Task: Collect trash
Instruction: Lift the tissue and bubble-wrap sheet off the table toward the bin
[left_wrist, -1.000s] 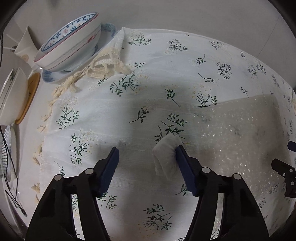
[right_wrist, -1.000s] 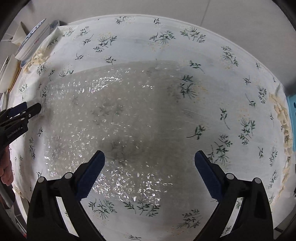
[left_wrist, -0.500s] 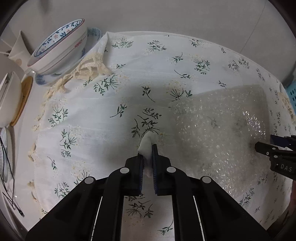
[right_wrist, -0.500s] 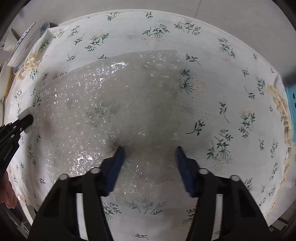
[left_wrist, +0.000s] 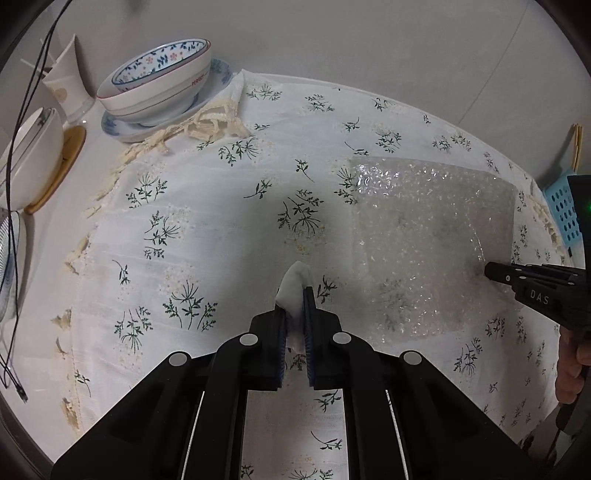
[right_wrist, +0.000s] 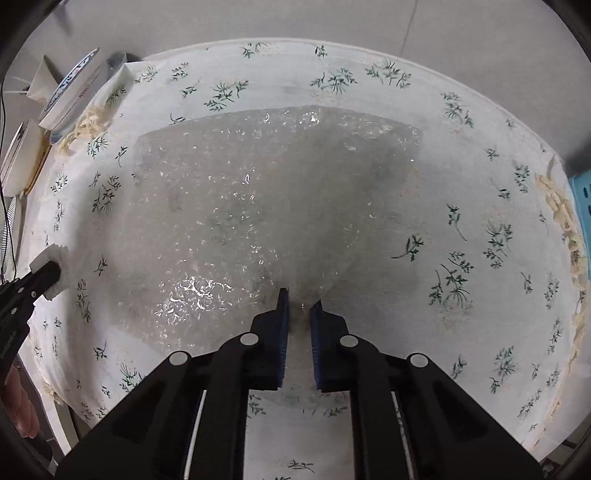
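White tissue (left_wrist: 295, 291), a crumpled wad, sat pinched between the closed jaws of the left gripper (left_wrist: 294, 317), just above the floral tablecloth (left_wrist: 192, 236). Beside it, the right gripper (right_wrist: 299, 314) had clamped onto the near edge of the bubble wrap (right_wrist: 236, 192), which puckered upward at the pinch while its far part lay flat. Farther off, by the wall, stood stacked bowls (left_wrist: 162, 85). Both pieces looked secured, so the step was the pick-up; next called for lifting them clear, then finding a bin, none visible.
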